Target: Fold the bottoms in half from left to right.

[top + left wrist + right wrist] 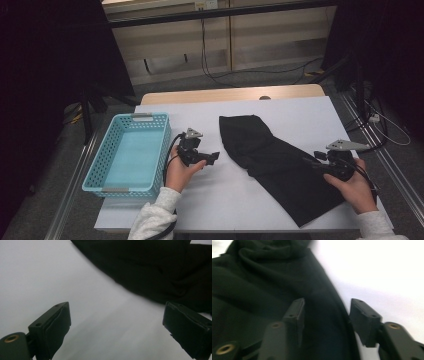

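A black cloth (280, 165) lies in a long folded strip across the white table top (220, 190), from centre back toward the front right. My left gripper (212, 157) hovers just left of the cloth, jaws wide apart with bare table between them (116, 325); the cloth (155, 270) fills the top right of the left gripper view. My right gripper (316, 162) sits at the cloth's right edge. In the right gripper view its jaws (327, 315) stand apart, straddling the cloth's edge (274, 290), without pinching it.
A light blue plastic basket (127, 187), with nothing in it, stands at the table's left side. Beyond the table are cables on the floor and dark stands at both sides. The table's front edge lies close to the person's sleeves.
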{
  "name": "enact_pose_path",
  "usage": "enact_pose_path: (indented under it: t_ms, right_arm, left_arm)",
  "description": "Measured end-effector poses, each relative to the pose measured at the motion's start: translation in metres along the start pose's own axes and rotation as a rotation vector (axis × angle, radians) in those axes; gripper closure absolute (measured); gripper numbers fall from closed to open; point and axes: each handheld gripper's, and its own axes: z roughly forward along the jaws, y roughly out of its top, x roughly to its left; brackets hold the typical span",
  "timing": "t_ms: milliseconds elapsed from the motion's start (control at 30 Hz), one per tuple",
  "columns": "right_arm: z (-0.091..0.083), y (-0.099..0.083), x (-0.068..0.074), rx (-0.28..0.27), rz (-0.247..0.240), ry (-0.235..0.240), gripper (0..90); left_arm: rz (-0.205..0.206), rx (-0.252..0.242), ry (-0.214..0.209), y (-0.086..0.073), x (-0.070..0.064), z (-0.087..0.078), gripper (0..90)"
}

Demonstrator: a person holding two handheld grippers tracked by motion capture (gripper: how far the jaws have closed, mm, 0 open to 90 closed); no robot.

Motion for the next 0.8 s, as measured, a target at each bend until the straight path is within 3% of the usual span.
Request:
enact_pose_path:
  t_ms: [100,267,567,633,800]
  right_arm:
    - [-0.003,-0.002,0.007,0.001,-0.006,0.017,39.3]
    - [-0.007,-0.003,0.018,-0.007,-0.055,0.031,35.4]
    - [-0.011,-0.006,0.022,-0.023,-0.026,0.021,21.4]
    - [-0.011,-0.007,0.022,-0.030,-0.016,0.022,20.9]
    - [-0.012,-0.008,0.022,-0.053,0.018,0.019,16.9]
  left_arm:
    - [0.000,0.012,-0.011,0.007,0.000,0.007,7.8]
    - [-0.007,0.021,-0.029,0.019,0.000,0.019,7.3]
    - [0.000,0.024,-0.047,0.036,0.000,0.037,4.8]
    - [-0.005,0.007,-0.057,0.040,-0.001,0.040,4.8]
    - [-0.008,0.028,-0.061,0.046,0.001,0.048,5.0]
